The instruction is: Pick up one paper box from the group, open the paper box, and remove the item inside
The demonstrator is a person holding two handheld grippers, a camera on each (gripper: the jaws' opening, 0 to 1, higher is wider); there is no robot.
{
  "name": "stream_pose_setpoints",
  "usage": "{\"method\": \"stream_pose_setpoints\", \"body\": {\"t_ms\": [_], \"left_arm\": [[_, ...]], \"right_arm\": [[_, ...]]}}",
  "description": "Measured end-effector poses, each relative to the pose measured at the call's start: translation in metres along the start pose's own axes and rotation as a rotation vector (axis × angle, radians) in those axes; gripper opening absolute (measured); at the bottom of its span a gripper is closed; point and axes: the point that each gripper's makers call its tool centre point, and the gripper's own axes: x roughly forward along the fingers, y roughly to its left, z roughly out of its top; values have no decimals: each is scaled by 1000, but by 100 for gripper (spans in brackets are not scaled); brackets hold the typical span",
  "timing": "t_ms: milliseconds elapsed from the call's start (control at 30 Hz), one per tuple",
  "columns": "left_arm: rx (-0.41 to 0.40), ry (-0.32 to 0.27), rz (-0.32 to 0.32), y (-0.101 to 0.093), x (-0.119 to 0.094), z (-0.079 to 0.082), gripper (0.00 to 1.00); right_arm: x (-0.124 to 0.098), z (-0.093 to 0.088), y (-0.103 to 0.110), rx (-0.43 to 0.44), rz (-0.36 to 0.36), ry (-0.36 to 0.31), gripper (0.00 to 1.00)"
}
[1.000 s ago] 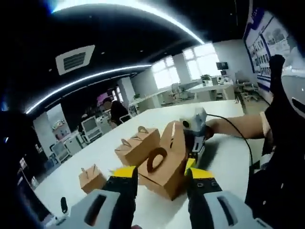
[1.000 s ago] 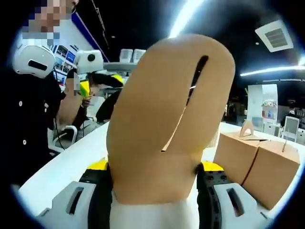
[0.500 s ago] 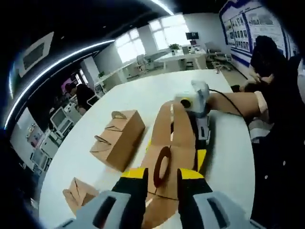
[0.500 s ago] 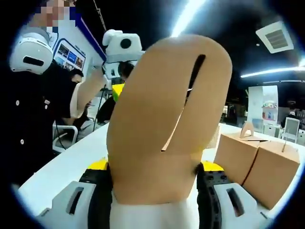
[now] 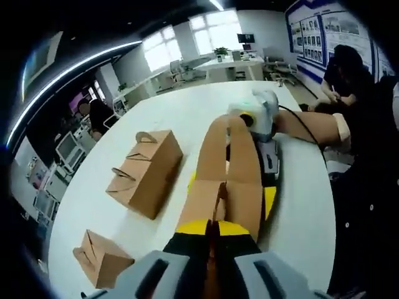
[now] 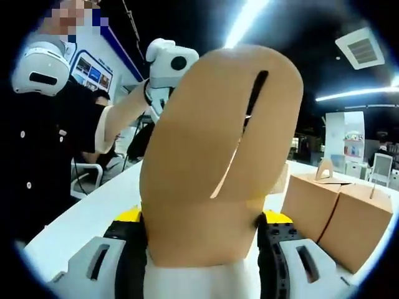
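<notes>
An opened brown paper box (image 5: 227, 187) lies on the white table (image 5: 187, 115), its two tall flaps spread apart. My left gripper (image 5: 212, 233) is shut on the near flap, which runs thin between its yellow-tipped jaws. The right gripper (image 5: 259, 118) holds the far flap from the opposite side. In the right gripper view that flap (image 6: 218, 156), rounded with a long slit, stands upright between the jaws, and my right gripper (image 6: 202, 249) is shut on it. The left gripper (image 6: 168, 62) shows above and behind the flap at upper left. The box's inside is hidden.
Two joined brown boxes (image 5: 143, 171) with handles stand left of the held box, seen again as boxes (image 6: 336, 205) at the right. A smaller box (image 5: 100, 258) sits near the table edge. A person (image 6: 43, 137) in dark clothes stands close by.
My left gripper came down over the box and its jaws closed on the near handle flap. The right gripper kept its hold on the slit flap.
</notes>
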Motion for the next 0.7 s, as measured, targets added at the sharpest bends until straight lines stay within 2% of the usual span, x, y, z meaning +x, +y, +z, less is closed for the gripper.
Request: {"method": "stream_pose_setpoints", "body": {"t_ms": [267,700], "left_arm": [[38,3,18,-2,-3,4,4],[35,-18,19,-2,-13,14,4]], "right_arm": [[-1,-1,-1,7,-3,4,71],[-3,-2,-1,8,-4,5,71]]}}
